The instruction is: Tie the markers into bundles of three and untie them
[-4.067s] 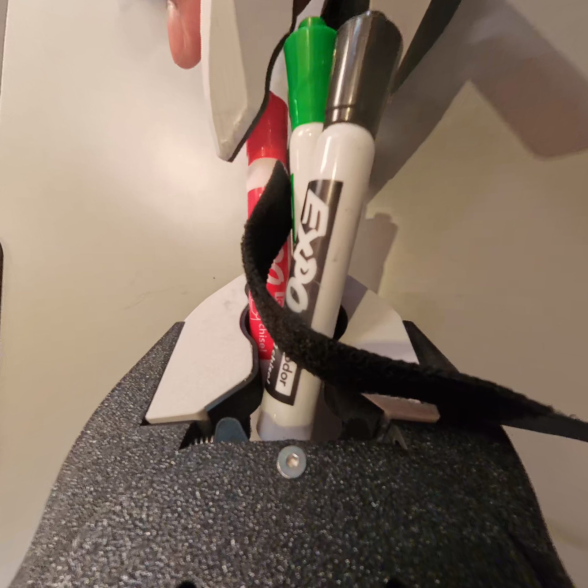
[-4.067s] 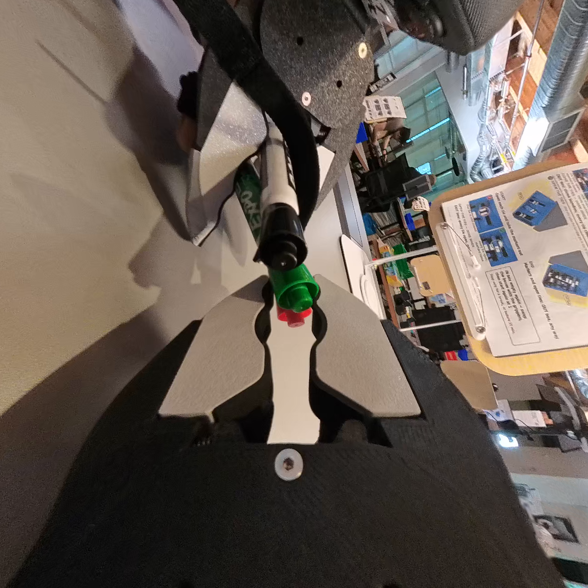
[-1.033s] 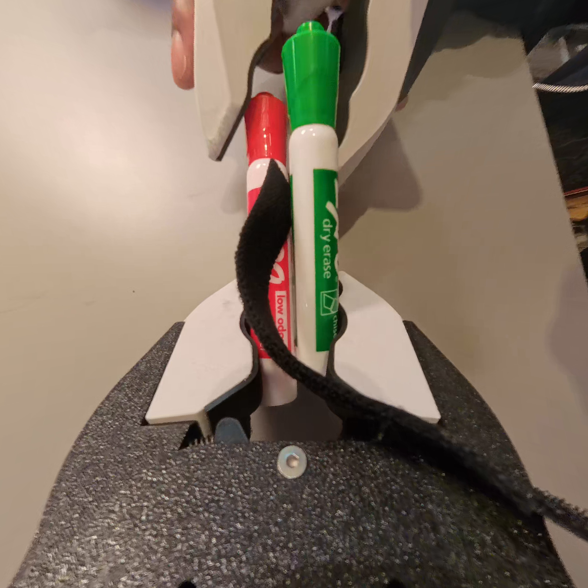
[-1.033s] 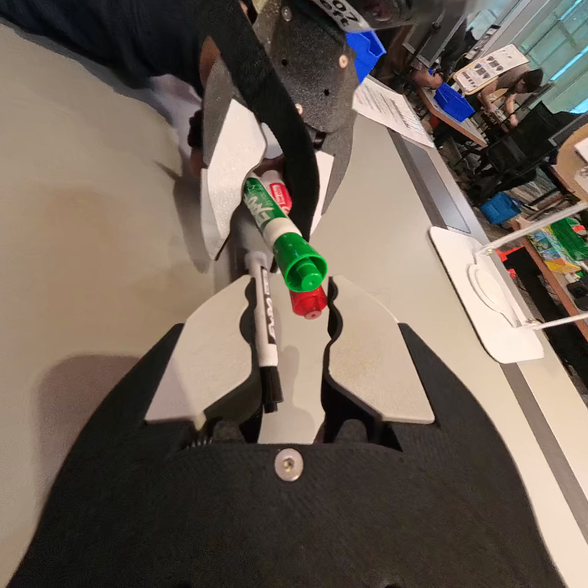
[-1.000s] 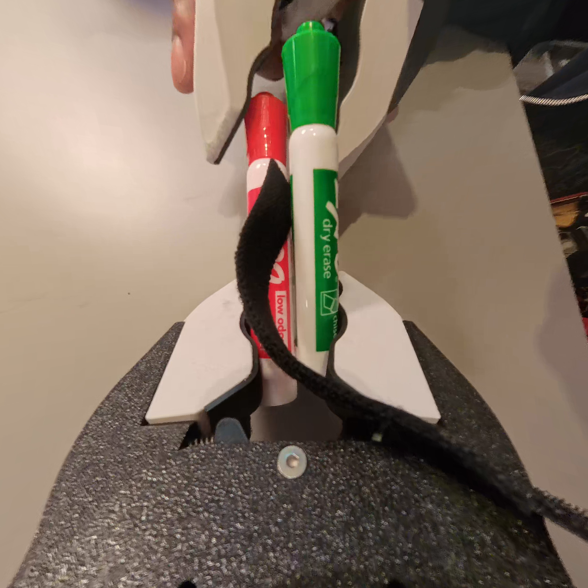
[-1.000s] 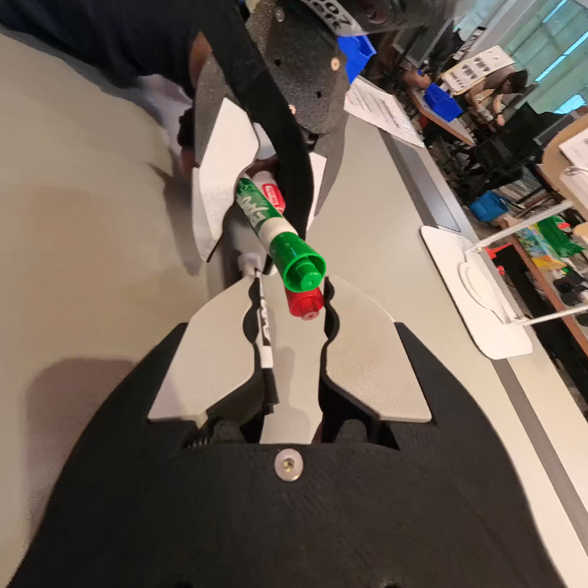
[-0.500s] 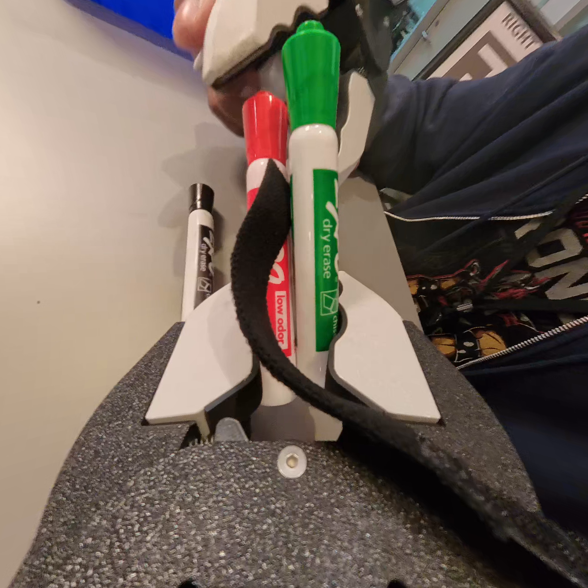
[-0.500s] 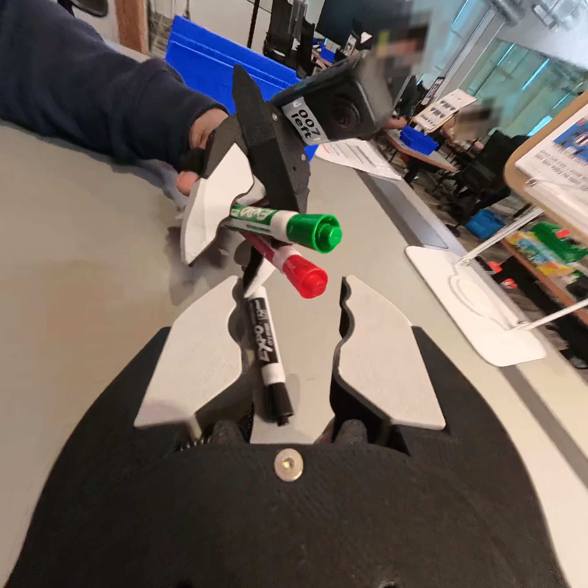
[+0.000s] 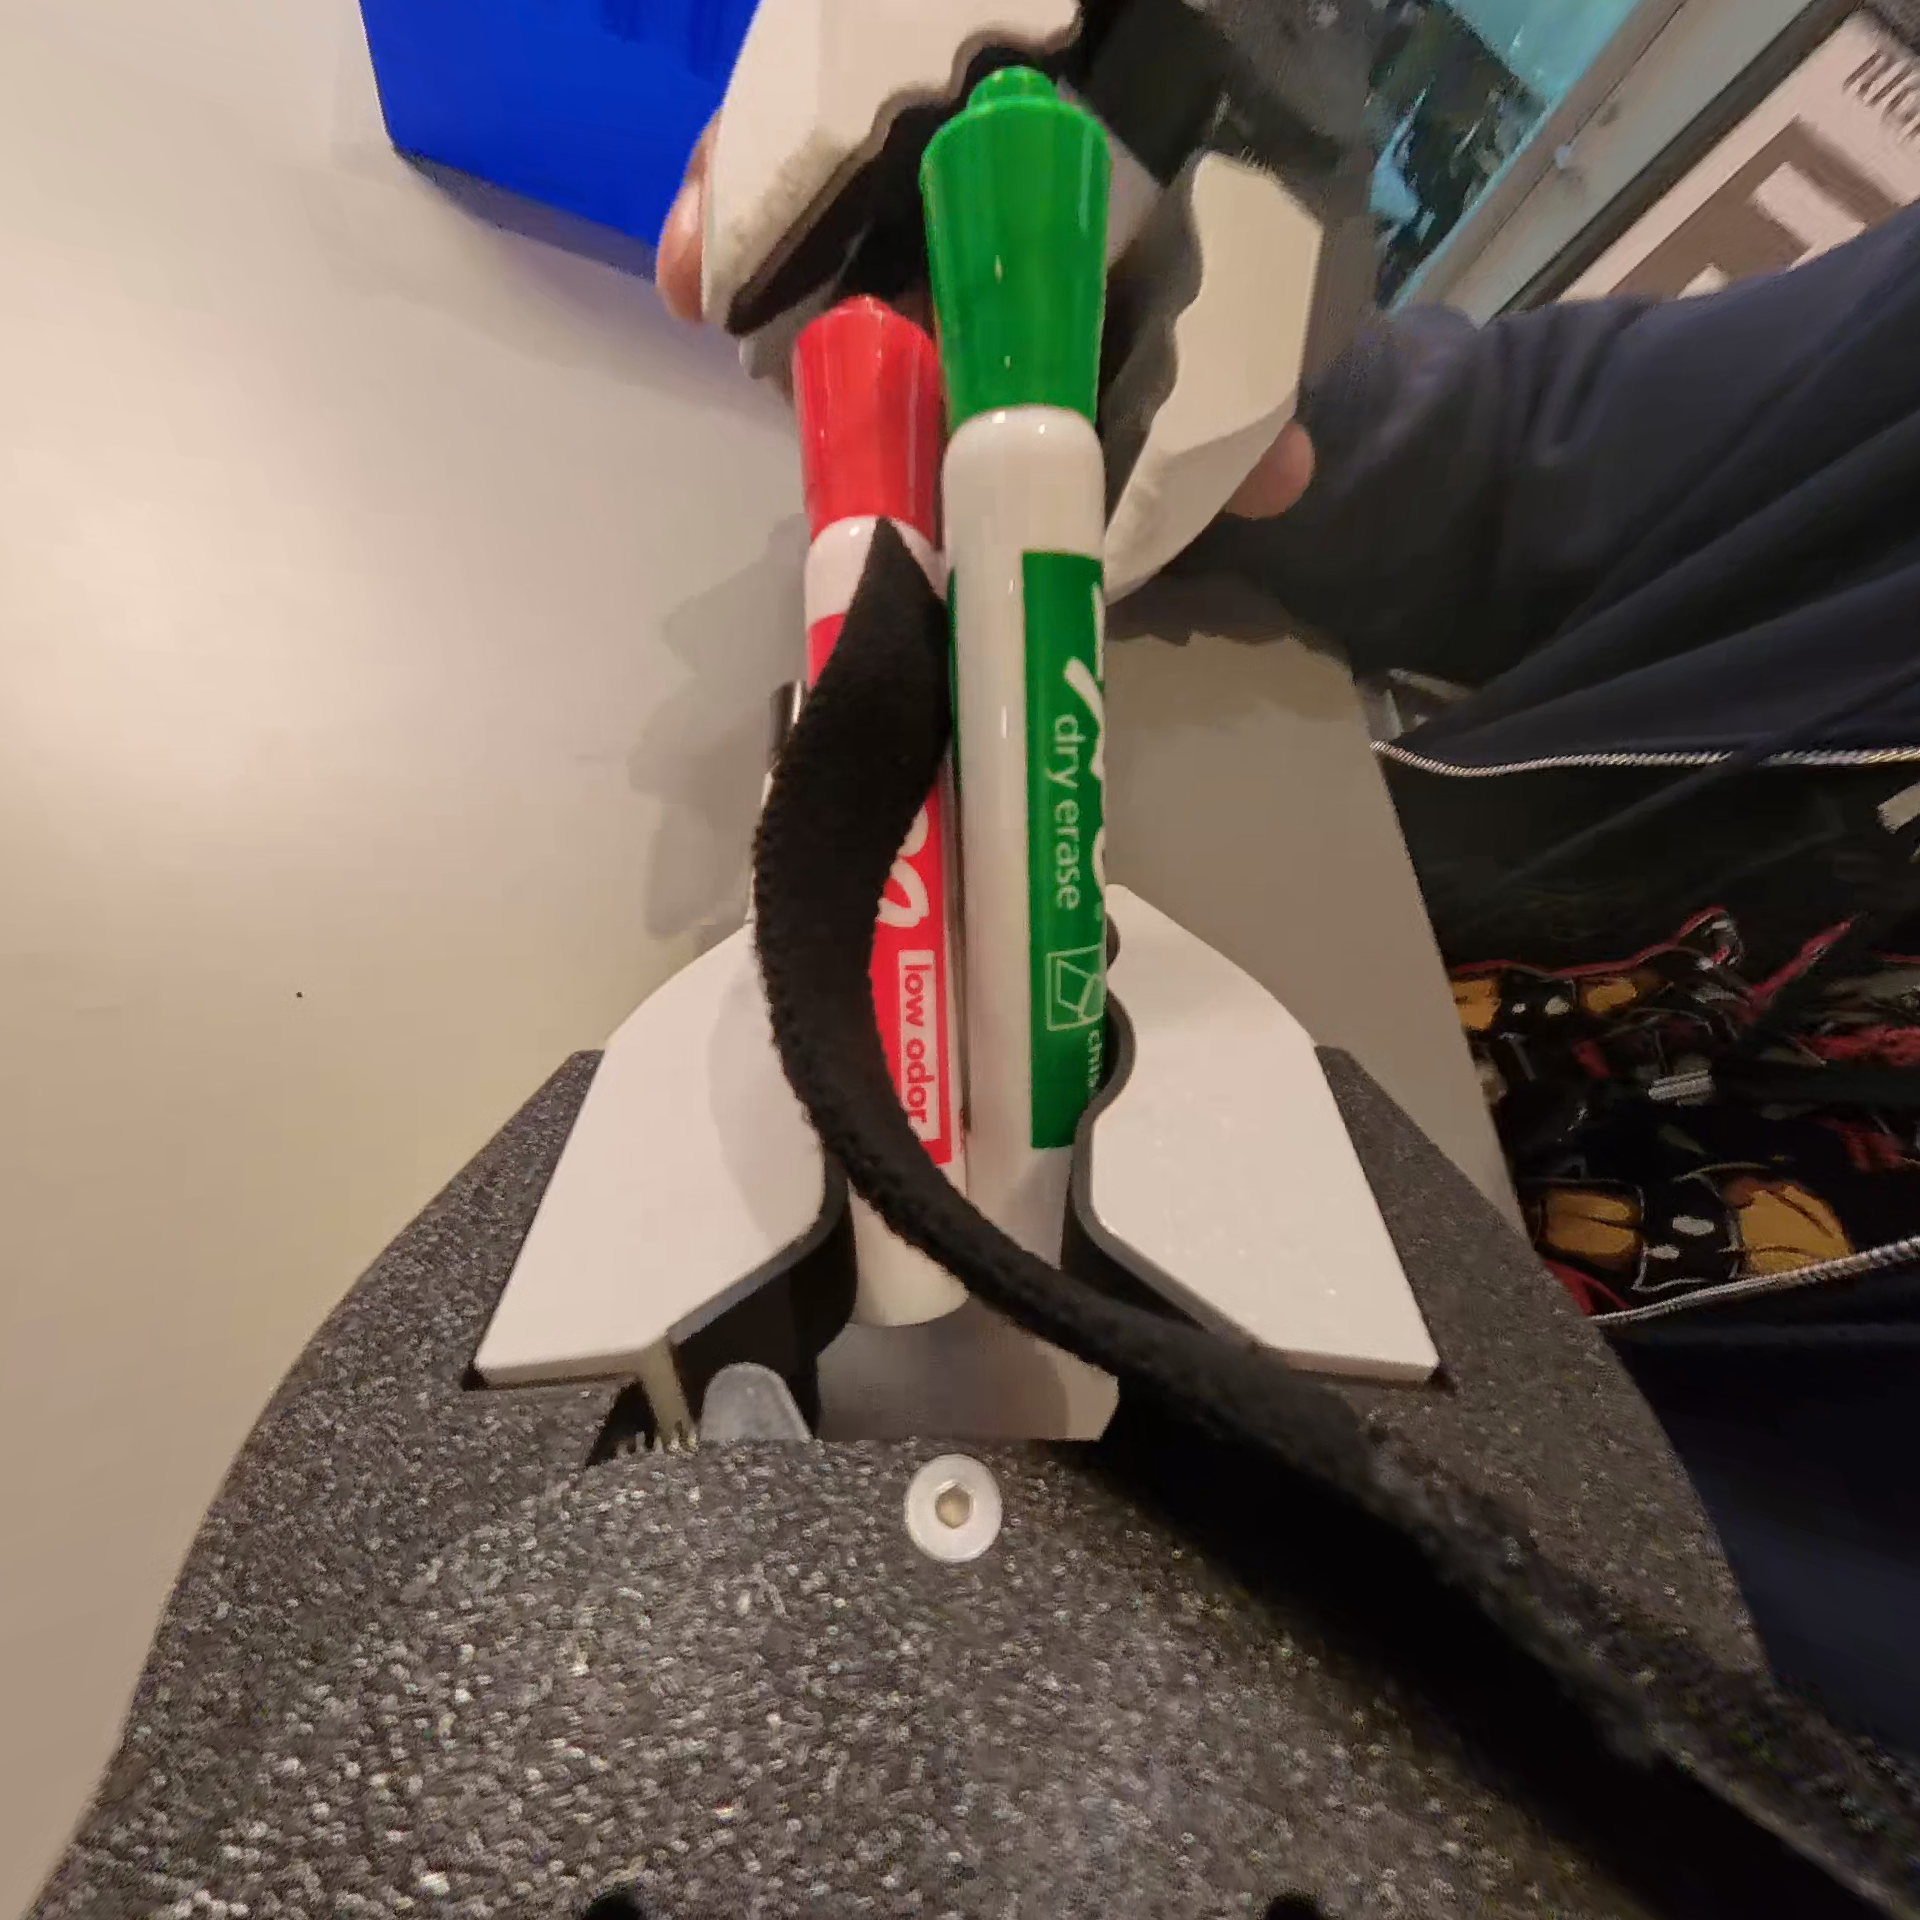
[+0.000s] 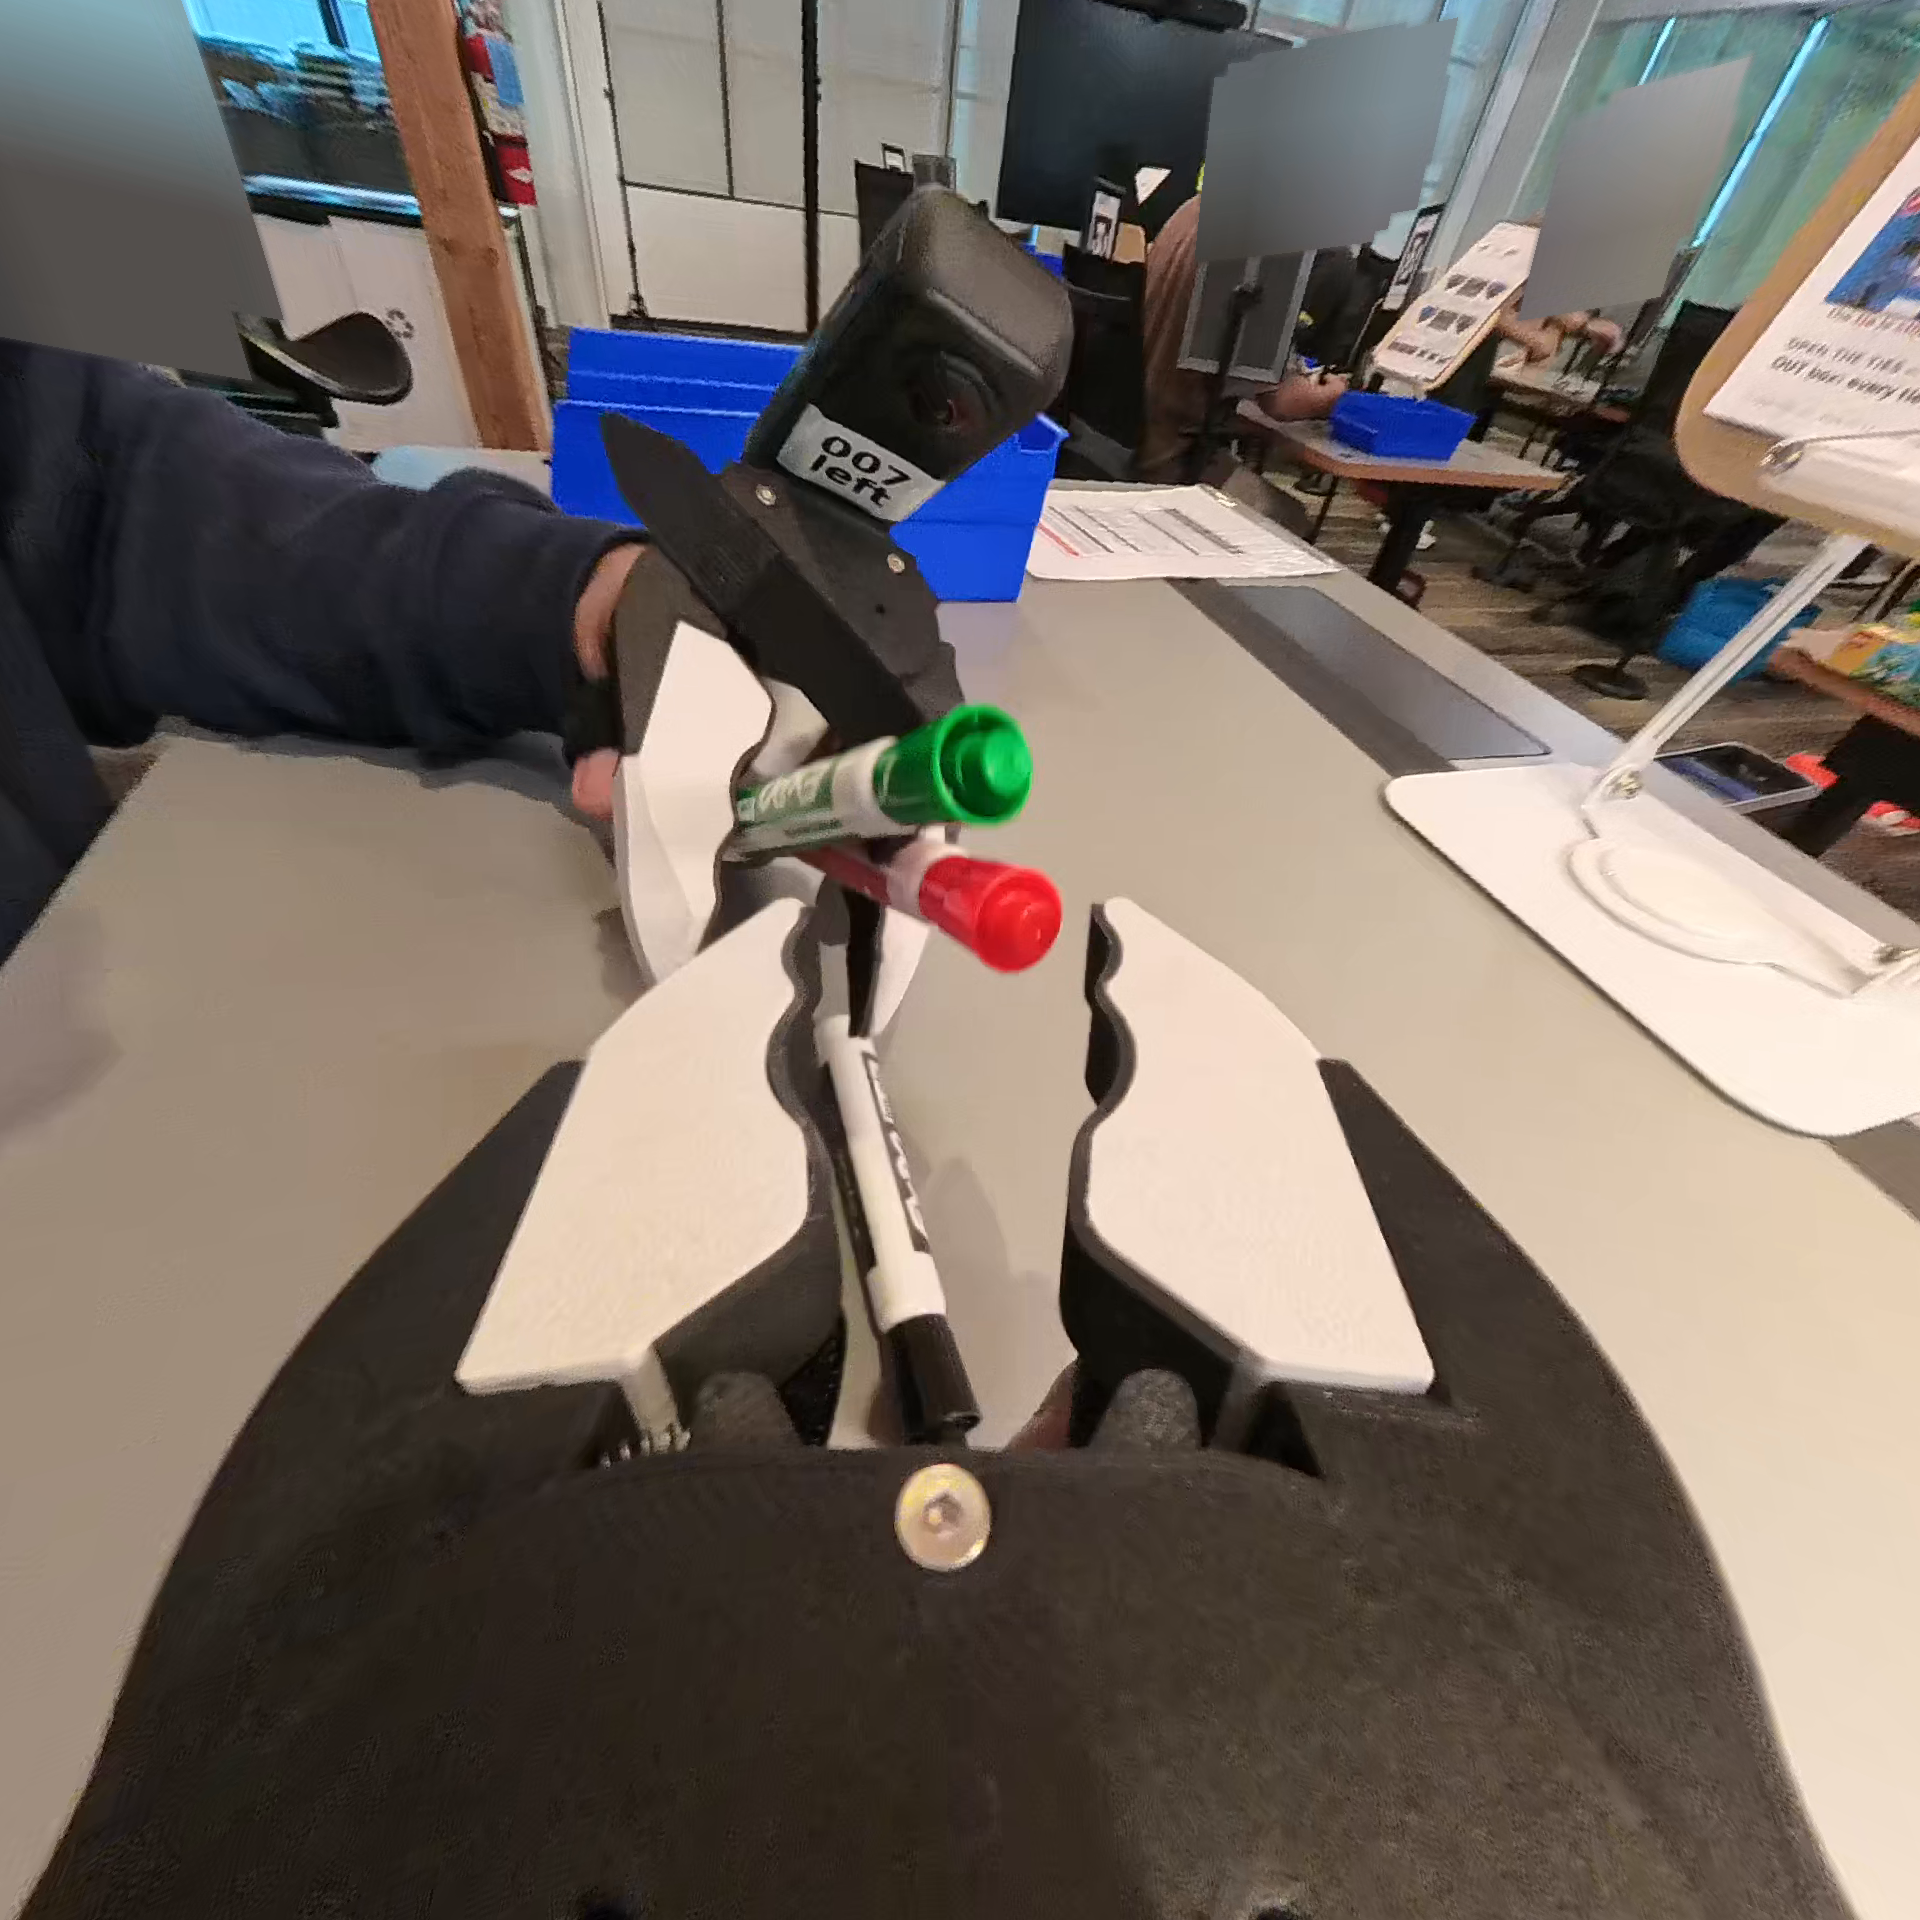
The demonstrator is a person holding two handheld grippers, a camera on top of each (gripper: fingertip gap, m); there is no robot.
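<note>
Untying part done: left claw (image 9: pixel 935 1091) clamped on red marker (image 9: pixel 868 727), green marker (image 9: pixel 1023 665) w/ loose strap (image 9: pixel 831 935); black marker (image 10: pixel 883 1174) lies on bench (image 10: pixel 312 935); right claw (image 10: pixel 945 997) apart, empty.

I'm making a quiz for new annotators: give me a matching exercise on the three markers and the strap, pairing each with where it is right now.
Things:
1. green-capped white marker
2. red-capped white marker
3. black-capped white marker
4. black fuzzy strap

Places:
A. lying on the grey table, between the open right tongs
B. draped loosely over the red marker's barrel
C. clamped in the left tongs, the lower of the held pair in the right wrist view
D. clamped in the left tongs, the upper one in that view

Pairs: 1-D, 2-C, 3-A, 4-B
</note>
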